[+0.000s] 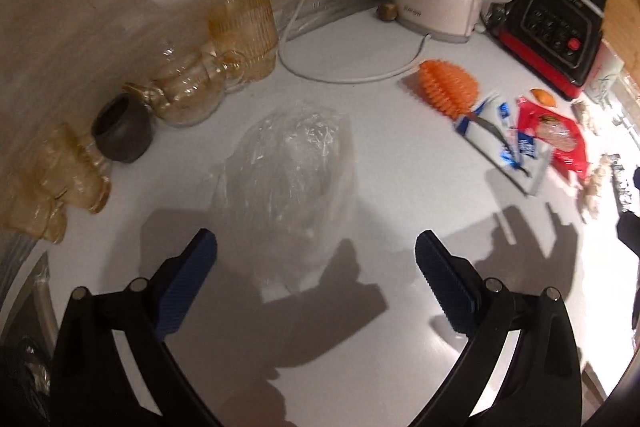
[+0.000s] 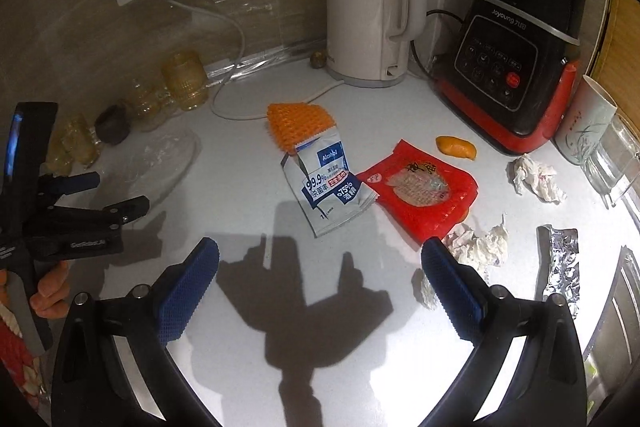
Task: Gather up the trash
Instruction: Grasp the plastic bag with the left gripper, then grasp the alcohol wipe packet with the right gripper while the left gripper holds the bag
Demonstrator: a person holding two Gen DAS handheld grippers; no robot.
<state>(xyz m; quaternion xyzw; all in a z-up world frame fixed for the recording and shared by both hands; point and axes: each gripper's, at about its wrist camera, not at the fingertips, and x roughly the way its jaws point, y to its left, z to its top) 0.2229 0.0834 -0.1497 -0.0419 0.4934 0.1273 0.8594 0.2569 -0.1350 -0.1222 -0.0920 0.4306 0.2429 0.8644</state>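
A crumpled clear plastic bag [image 1: 286, 179] lies on the white counter, just ahead of my open left gripper [image 1: 316, 247], whose fingers straddle its near end without touching it. Further right lie an orange foam net [image 1: 448, 87], a white and blue wipe packet [image 1: 500, 143] and a red wrapper [image 1: 560, 143]. My right gripper [image 2: 320, 255] is open and empty above bare counter. Ahead of it lie the wipe packet [image 2: 328, 183], the red wrapper [image 2: 424, 191], the orange net [image 2: 300, 123], orange peel [image 2: 456, 147], crumpled tissues [image 2: 480, 245] [image 2: 536, 177] and a foil scrap [image 2: 560, 267]. The left gripper [image 2: 116, 193] shows at the left.
A white kettle [image 2: 372, 11] and a black and red blender base [image 2: 516, 75] stand at the back wall, with a white cable [image 1: 340, 77] looping on the counter. Amber glass jars [image 1: 188, 95] and a dark small pot [image 1: 120, 133] line the left wall. A paper cup [image 2: 588, 127] stands far right.
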